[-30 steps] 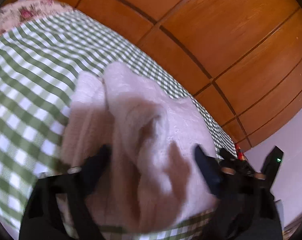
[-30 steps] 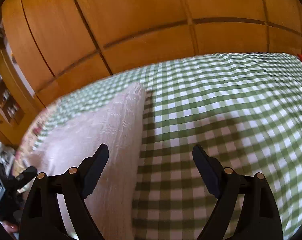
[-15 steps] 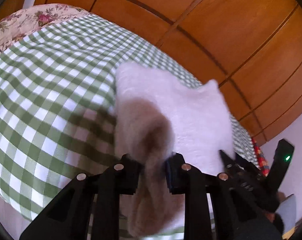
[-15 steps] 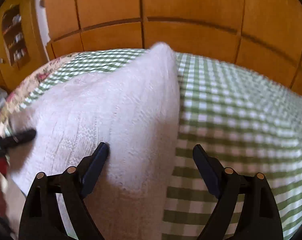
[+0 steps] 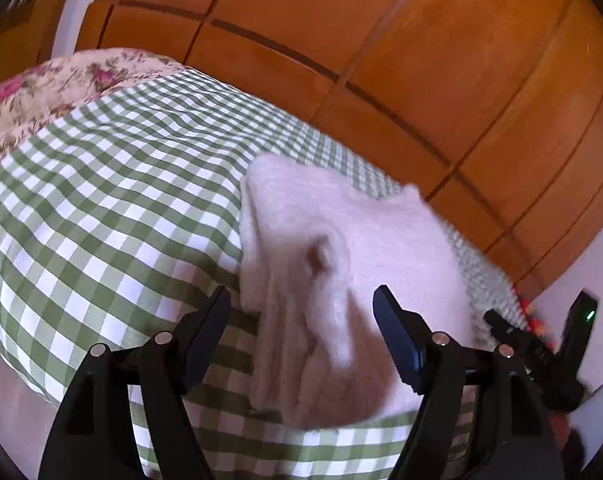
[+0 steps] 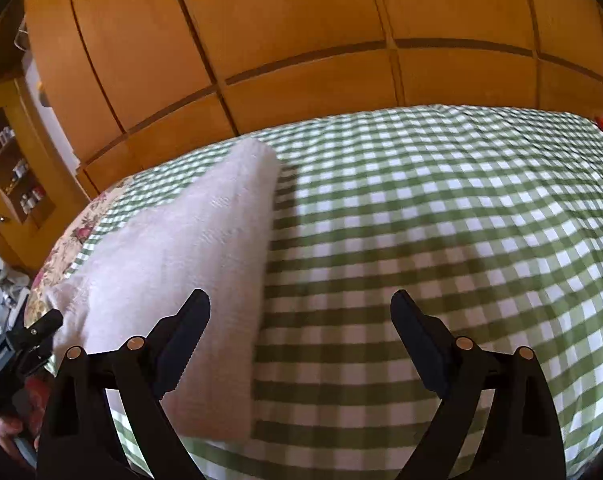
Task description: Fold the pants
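Note:
The pale pink pants (image 5: 341, 264) lie folded in a thick bundle on the green-checked bed cover (image 5: 101, 208). In the left wrist view my left gripper (image 5: 301, 332) is open, with the near end of the bundle between its fingers but not clamped. In the right wrist view the pants (image 6: 173, 280) lie to the left, and my right gripper (image 6: 301, 344) is open and empty over the cover (image 6: 441, 220), its left finger (image 6: 185, 332) beside the bundle's edge. The other gripper shows at the right edge of the left wrist view (image 5: 541, 356) and at the left edge of the right wrist view (image 6: 17, 344).
Wooden wardrobe panels (image 6: 301, 40) stand behind the bed. A floral pillow (image 5: 41, 88) lies at the bed's left end. A wooden shelf with small jars (image 6: 13, 168) is at the far left. Red fabric (image 5: 533, 312) peeks at the bed's right end.
My left gripper was shut on the pants half a second ago and has opened, letting the bundle go. My right gripper has swung to the right, away from the bundle.

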